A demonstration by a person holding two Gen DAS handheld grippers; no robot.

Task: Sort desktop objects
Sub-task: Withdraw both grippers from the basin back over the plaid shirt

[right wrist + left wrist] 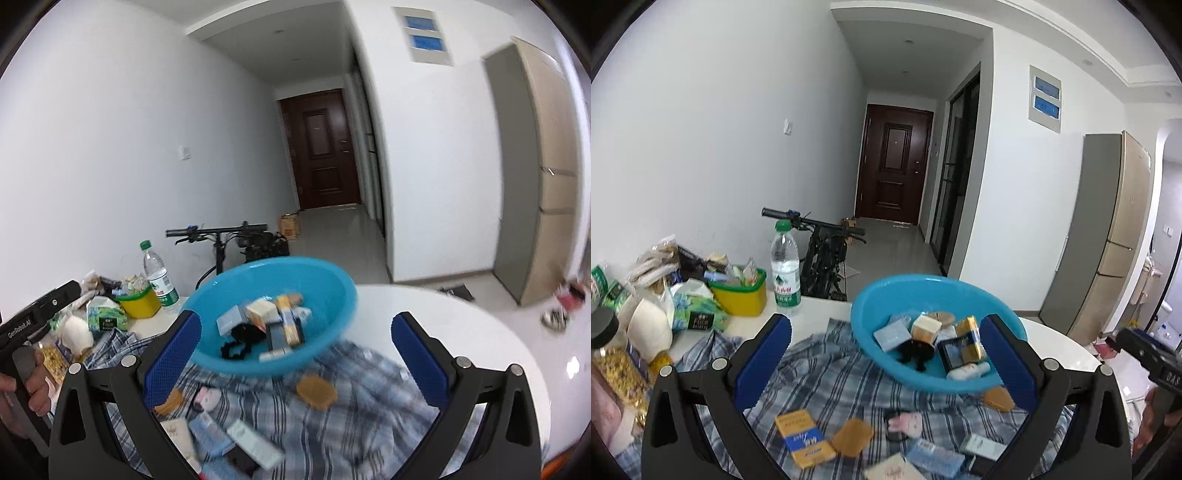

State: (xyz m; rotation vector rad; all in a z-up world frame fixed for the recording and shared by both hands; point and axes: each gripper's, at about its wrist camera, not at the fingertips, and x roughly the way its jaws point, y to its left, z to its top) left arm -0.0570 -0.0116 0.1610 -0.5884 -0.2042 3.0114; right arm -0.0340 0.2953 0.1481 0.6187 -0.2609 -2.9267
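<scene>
Both tools stand spread wide with nothing between the blue pads: the left tool (886, 354) and the right tool (295, 354) hang above the checked cloth (827, 384) on the white surface (1067, 350). The blue basin (923, 295) sits at twelve o'clock from each, already part filled with small boxes. Loose things lie nearer, toward six o'clock. The yellow-and-blue box (804, 437) is at seven o'clock under the left tool, closer to it, its long axis running roughly eleven to five. I count three amber soaps on the cloth (852, 437) and one pink toy (905, 424); the lower boxes blur, perhaps four.
</scene>
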